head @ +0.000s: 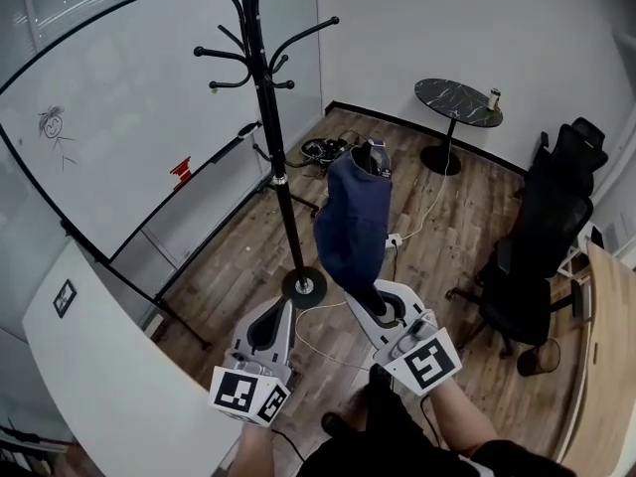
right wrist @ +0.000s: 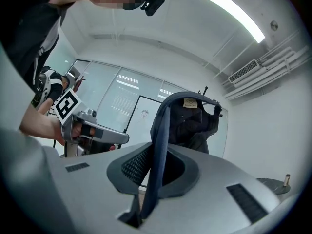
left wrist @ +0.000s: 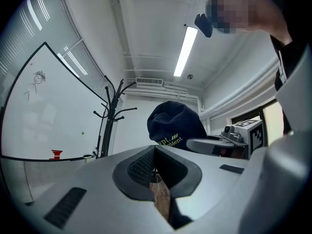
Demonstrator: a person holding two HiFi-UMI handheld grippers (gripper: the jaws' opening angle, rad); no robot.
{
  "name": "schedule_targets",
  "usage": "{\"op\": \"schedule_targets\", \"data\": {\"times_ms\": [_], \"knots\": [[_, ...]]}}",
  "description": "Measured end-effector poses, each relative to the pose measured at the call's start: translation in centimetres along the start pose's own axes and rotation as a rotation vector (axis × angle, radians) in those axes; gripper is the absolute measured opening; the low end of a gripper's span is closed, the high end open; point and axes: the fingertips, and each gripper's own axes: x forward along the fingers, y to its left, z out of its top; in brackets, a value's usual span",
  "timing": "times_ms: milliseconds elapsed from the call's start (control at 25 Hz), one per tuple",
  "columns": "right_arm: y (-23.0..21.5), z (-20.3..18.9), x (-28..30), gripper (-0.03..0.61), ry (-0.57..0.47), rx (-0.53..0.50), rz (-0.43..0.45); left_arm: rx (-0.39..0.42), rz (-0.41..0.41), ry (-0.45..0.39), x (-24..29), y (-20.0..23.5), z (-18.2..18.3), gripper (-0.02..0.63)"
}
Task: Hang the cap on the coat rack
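The navy cap (head: 353, 222) hangs upside-down from its brim, which my right gripper (head: 375, 304) is shut on. In the right gripper view the brim's edge runs down between the jaws (right wrist: 156, 165) and the cap's inside (right wrist: 190, 123) with its label faces me. The black coat rack (head: 266, 117) stands just left of the cap, its base (head: 303, 286) on the wooden floor. My left gripper (head: 283, 311) is held low beside the base, shut with nothing in it (left wrist: 155, 173). From the left gripper view the cap (left wrist: 173, 123) shows right of the rack (left wrist: 109, 121).
A whiteboard (head: 119, 147) on a stand stands behind the rack. A round black table (head: 457, 102) with a small bottle (head: 494, 97) is at the back. A black office chair (head: 542, 246) stands right. Cables (head: 328, 149) lie on the floor. A white desk (head: 109, 386) is near left.
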Motion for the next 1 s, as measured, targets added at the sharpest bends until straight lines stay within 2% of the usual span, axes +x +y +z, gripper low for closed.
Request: {"op": "schedule_targets", "data": {"times_ms": [160,400,560,760,1000], "knots": [[0.0,-0.1,1.7,0.05,-0.013,0.017,0.07,-0.005,0.036,-0.001,0.4,1.1,-0.3,0.014],[-0.8,1.0,5.5,0.049,-0.102,0.044,0.184,0.027,0.134,-0.015,2.1,4.3,0.8,0.014],[-0.9,2.3,9.4,0.051,-0.187,0.061,0.31,0.061,0.226,-0.041,3.0,7.5,3.1,0.014],[-1.3,2.8,13.0,0.049,-0.209,0.005,0.462,0.105,0.332,-0.05,4.1,10.0,4.7,0.014],[-1.7,4.7,16.5,0.051,-0.338,0.033,0.629,0.152,0.457,-0.097,5.0,12.6,6.4,0.014]]}}
